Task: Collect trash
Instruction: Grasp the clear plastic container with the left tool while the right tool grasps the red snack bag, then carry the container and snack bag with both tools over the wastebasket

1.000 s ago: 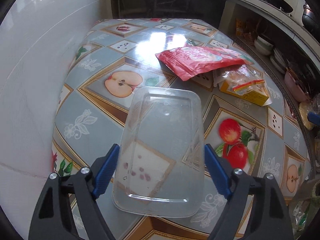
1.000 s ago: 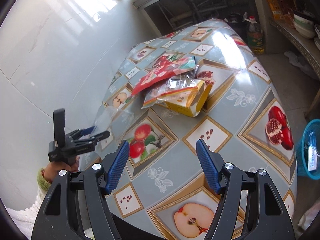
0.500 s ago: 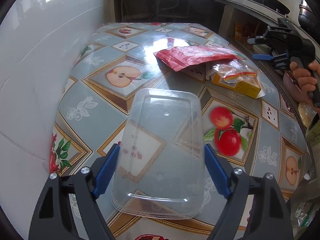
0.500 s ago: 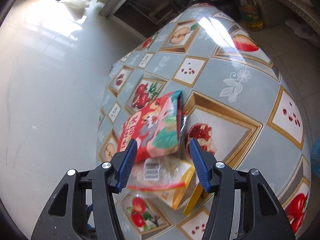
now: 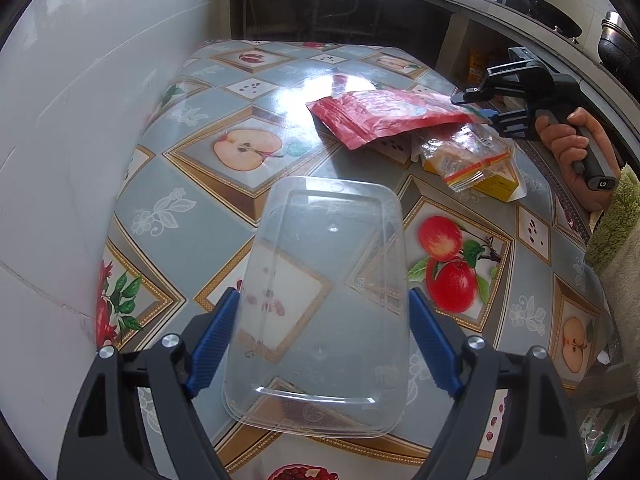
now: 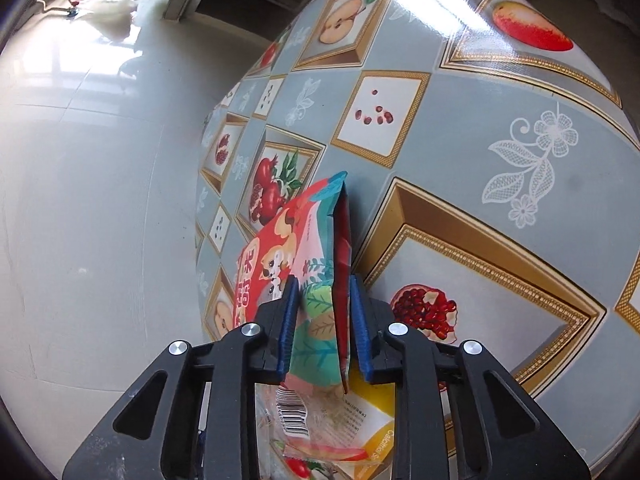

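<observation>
Right hand-held gripper (image 6: 324, 320) just closed on red pouch (image 6: 316, 280).

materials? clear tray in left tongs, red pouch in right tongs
Clear tray: thin glossy transparent plastic, likely; tablecloth pattern shows through. Red pouch: printed plastic film, probably; glossy, creased, flexing between the pads.

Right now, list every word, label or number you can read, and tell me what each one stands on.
"Calcitriol S", cut off at the picture's edge: on the yellow box.
Big yellow Chinese characters on the red snack pouch: partly covered, not readable.
Barcode on the clear wrapper: digits too small to read.
Embossed marks on the clear lid: too faint to read.
</observation>
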The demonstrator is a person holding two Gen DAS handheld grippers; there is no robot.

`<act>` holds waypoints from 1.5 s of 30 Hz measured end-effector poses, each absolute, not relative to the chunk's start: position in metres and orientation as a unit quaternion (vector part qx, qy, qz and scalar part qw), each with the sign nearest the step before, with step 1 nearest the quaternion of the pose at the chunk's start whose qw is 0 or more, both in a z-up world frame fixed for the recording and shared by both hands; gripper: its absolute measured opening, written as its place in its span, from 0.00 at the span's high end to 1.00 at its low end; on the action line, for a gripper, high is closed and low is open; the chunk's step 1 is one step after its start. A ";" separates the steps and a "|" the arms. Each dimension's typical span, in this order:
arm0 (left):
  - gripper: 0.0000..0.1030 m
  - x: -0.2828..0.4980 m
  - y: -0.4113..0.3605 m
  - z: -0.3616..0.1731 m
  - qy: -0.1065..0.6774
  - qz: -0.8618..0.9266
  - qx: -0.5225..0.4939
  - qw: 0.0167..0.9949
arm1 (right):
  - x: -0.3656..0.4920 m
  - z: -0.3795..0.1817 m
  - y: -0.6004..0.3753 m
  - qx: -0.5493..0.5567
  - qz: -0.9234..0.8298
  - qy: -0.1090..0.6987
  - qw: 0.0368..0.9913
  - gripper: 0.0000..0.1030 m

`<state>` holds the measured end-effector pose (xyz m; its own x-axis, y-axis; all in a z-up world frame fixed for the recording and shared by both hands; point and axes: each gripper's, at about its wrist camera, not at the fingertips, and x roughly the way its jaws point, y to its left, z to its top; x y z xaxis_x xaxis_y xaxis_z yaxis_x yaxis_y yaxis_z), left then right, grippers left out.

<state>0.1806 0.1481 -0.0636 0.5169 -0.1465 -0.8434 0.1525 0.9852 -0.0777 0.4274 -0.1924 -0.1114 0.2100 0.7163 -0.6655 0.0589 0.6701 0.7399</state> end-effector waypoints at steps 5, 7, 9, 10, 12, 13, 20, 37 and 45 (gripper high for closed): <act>0.21 0.181 0.146 -0.065 0.485 -0.082 0.014 0.871 | 0.421 -0.100 -0.198 0.334 0.235 0.570 0.713 0.84; 0.21 0.181 0.145 -0.066 0.485 -0.080 0.016 0.871 | 0.417 -0.094 -0.204 0.337 0.232 0.562 0.719 0.85; 0.21 0.181 0.144 -0.067 0.485 -0.078 0.019 0.871 | 0.413 -0.088 -0.211 0.341 0.231 0.553 0.724 0.85; 0.21 0.180 0.142 -0.067 0.485 -0.077 0.022 0.871 | 0.411 -0.086 -0.216 0.345 0.232 0.550 0.725 0.85; 0.21 0.180 0.142 -0.067 0.486 -0.076 0.024 0.870 | 0.407 -0.084 -0.224 0.349 0.229 0.546 0.726 0.85; 0.21 0.180 0.142 -0.067 0.486 -0.075 0.024 0.870 | 0.405 -0.084 -0.227 0.348 0.228 0.547 0.727 0.85; 0.21 0.179 0.140 -0.066 0.487 -0.071 0.026 0.870 | 0.380 -0.086 -0.249 0.332 0.207 0.546 0.741 0.87; 0.22 0.165 0.143 -0.048 0.457 -0.067 -0.012 0.887 | 0.303 -0.042 -0.299 0.447 0.286 0.455 0.715 0.92; 0.22 0.152 0.121 -0.029 0.426 -0.079 0.013 0.901 | 0.249 -0.038 -0.314 0.451 0.292 0.438 0.721 0.92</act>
